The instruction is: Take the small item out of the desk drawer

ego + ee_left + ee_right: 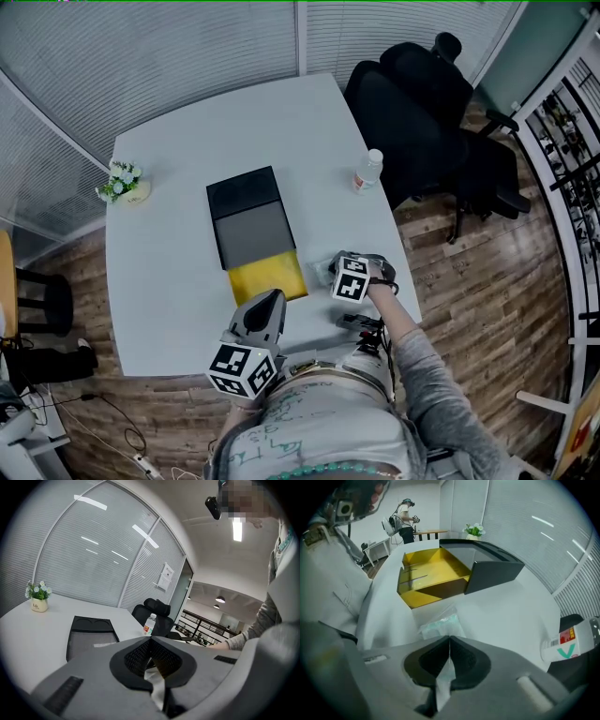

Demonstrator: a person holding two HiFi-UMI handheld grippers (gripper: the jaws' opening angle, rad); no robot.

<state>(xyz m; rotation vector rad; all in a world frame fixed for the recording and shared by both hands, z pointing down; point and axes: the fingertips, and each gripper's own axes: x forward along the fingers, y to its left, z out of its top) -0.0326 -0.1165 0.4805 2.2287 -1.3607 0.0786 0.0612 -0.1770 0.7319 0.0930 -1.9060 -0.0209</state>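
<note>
A black desk organizer [248,220] sits mid-table with its yellow drawer [269,278] pulled out toward me; what I see of the drawer [429,571] in the right gripper view holds nothing. A small clear packet [439,623] with pale green contents lies on the white table right of the drawer, its near edge running into the tips of my right gripper [449,638], whose jaws are shut on it. In the head view the packet [322,270] sits at my right gripper [336,266]. My left gripper [273,296] hovers by the drawer's front, shut and holding nothing [150,638].
A water bottle [368,171] stands near the table's right edge, with a black office chair [422,112] behind it. A small potted plant [122,181] is at the far left. The table's front edge [187,361] is close to my body.
</note>
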